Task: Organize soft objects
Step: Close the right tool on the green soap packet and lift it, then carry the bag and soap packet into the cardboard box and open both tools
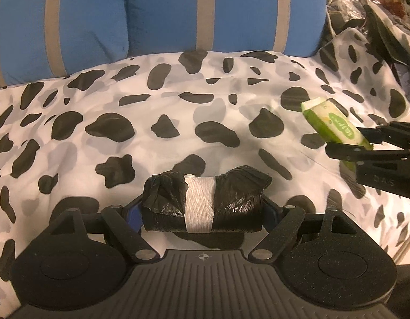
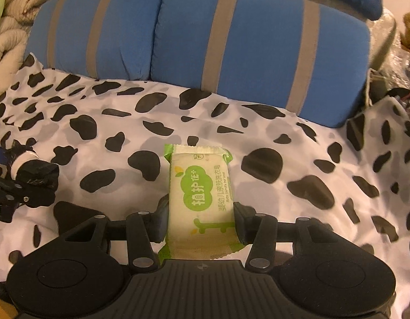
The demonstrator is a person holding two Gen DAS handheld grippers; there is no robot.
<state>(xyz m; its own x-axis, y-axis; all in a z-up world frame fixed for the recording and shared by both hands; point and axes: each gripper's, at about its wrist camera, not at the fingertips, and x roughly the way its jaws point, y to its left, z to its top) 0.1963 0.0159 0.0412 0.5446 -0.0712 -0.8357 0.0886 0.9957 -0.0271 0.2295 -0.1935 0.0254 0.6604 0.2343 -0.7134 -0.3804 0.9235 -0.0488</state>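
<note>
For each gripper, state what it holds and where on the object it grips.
Left gripper clamps the black plastic roll across its two ends. Right gripper clamps the green soap packet by its long sides, near the lower end.

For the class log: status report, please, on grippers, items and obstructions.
Left gripper shut on black bag roll. Right gripper shut on soap packet. Both over spotted sheet; nothing between them.

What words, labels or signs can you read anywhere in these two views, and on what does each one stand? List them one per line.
"植护" in white on the green cloud of the soap packet, held in the right gripper.
"婴幼儿亲肤洗衣皂" beside it on the same packet.
"Baby laundry bar soap": small, only just legible.
Letters moulded on the right gripper's body in the left wrist view: too faint.
Black bundle in the left gripper: no text.
</note>
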